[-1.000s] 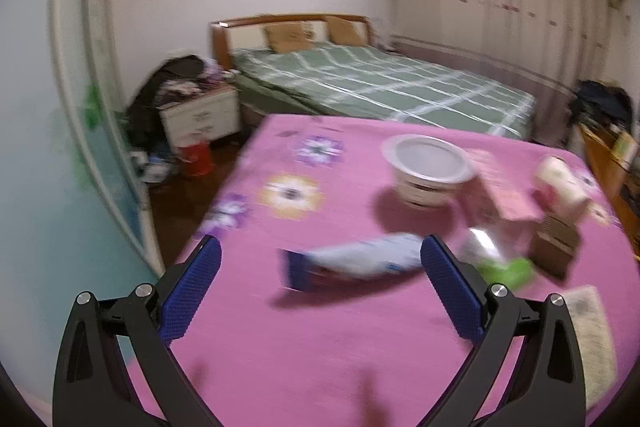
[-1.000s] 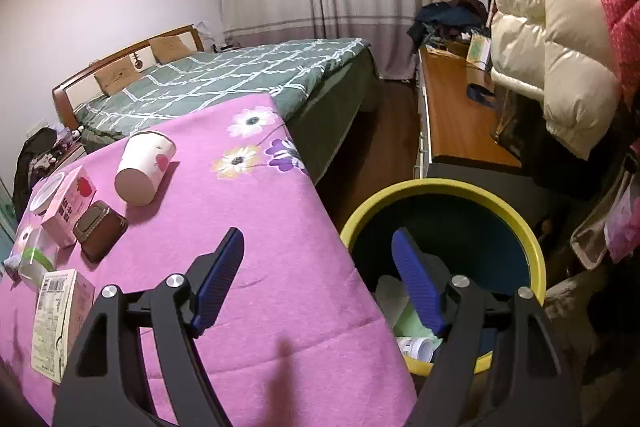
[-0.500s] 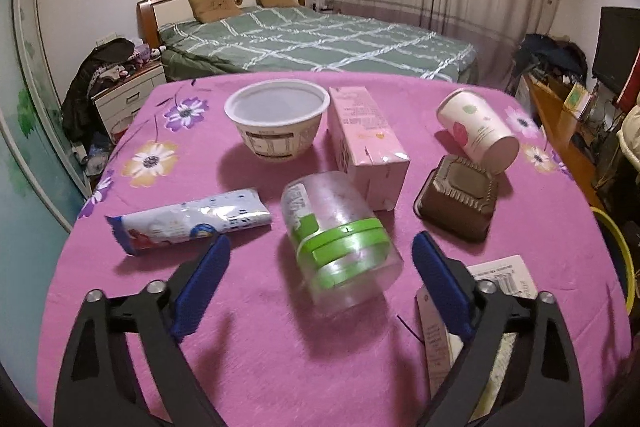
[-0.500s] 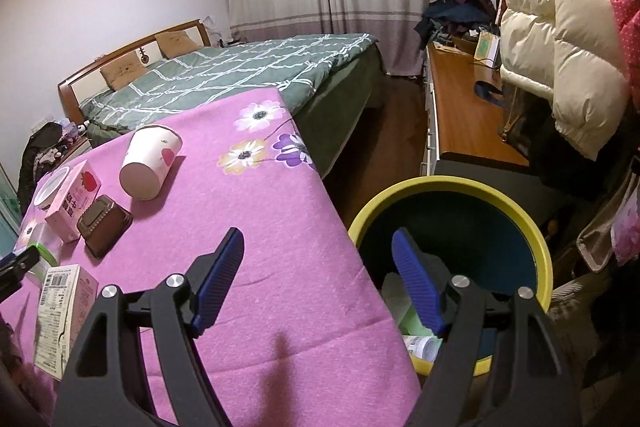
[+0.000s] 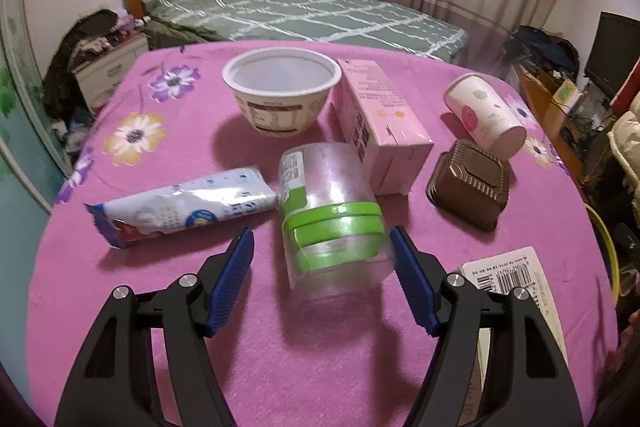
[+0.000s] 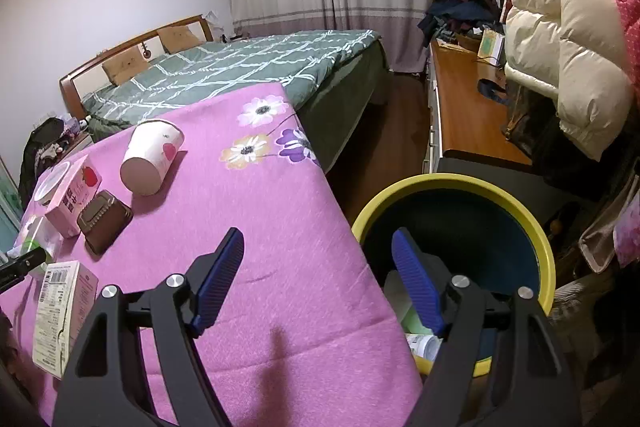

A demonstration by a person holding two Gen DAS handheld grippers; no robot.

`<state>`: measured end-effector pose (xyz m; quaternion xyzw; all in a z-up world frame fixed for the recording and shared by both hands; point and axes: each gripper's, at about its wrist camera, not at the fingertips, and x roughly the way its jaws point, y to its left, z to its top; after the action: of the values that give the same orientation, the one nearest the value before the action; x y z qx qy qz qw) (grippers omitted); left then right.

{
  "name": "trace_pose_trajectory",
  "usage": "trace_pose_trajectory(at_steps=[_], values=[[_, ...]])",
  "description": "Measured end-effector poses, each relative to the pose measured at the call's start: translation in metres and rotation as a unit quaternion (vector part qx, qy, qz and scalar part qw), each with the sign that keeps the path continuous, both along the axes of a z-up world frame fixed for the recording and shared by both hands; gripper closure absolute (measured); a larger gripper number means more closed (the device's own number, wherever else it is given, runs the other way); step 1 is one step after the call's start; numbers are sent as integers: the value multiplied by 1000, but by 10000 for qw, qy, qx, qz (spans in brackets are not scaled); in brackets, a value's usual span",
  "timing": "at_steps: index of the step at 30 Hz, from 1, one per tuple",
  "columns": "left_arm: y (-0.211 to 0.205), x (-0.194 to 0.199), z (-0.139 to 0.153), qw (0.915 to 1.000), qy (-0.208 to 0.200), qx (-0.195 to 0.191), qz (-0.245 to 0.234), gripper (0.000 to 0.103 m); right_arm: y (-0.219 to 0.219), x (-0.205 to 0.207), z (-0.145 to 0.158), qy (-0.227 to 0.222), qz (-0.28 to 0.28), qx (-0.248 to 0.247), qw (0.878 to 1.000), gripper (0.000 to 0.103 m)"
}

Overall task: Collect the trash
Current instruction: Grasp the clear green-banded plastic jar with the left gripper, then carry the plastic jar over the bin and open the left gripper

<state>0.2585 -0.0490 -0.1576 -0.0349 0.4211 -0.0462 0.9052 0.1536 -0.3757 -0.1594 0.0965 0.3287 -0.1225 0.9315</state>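
My left gripper point(image 5: 322, 247) is open with its fingers on either side of the near end of a clear plastic jar with green bands point(image 5: 330, 215), lying on the pink table cloth point(image 5: 200, 307). Around it lie a blue-white snack wrapper point(image 5: 180, 205), a white bowl point(image 5: 282, 91), a pink carton point(image 5: 380, 123), a paper cup point(image 5: 484, 115), a brown tray point(image 5: 470, 183) and a barcode box point(image 5: 516, 279). My right gripper point(image 6: 318, 259) is open and empty above the table's right edge, next to the yellow-rimmed bin point(image 6: 548, 259), which holds some trash.
A bed with a green checked cover point(image 5: 300, 11) stands behind the table. A wooden desk point(image 6: 464, 107) and hanging padded jackets point(image 6: 568, 47) are at the right. A nightstand with clothes point(image 5: 104, 67) is at the far left.
My left gripper swung right from the snack wrapper and moved in on the clear jar, which now lies between its fingers. My right gripper stayed open over the table edge by the bin.
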Motion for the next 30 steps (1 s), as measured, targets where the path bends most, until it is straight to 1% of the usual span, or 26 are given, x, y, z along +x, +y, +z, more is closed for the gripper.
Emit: trace_pose_trajectory(at_steps=[1, 4, 6, 7, 8, 9, 10, 14, 18, 23, 27, 30], values=[[0, 0, 0, 10000, 16, -10, -5, 33, 0, 0, 0, -2, -3, -1, 10000, 30], [-6, 3, -5, 9999, 53, 113, -7, 33, 1, 1, -1, 5, 1, -20, 10000, 30], [-8, 5, -6, 10000, 74, 61, -19, 33, 2, 1, -1, 23, 7, -17, 10000, 30], [-7, 4, -5, 10000, 20, 36, -2, 35, 2, 2, -1, 27, 9, -17, 10000, 30], [-6, 2, -3, 10000, -43, 49, 2, 44, 2, 2, -1, 29, 11, -22, 10000, 30], [-7, 1, -2, 9999, -89, 86, -7, 49, 2, 2, -1, 27, 15, -27, 10000, 30], [-7, 0, 0, 9998, -127, 135, 1, 50, 2, 2, -1, 21, 10, -22, 10000, 30], [-10, -8, 8, 9994, -263, 234, -72, 51, 2, 2, -1, 25, 12, -2, 10000, 30], [-14, -20, 27, 9980, -439, 383, -243, 52, 3, 3, -1, 25, 37, 18, 10000, 30], [-12, -30, 42, 9971, -499, 432, -386, 53, 2, 3, 0, -2, 33, 28, 10000, 30], [-12, -34, 42, 9968, -470, 496, -424, 53, 2, 2, 0, -11, 32, 37, 10000, 30], [-12, -35, 36, 9970, -403, 499, -435, 53, 1, 3, 0, -17, 33, 40, 10000, 30]])
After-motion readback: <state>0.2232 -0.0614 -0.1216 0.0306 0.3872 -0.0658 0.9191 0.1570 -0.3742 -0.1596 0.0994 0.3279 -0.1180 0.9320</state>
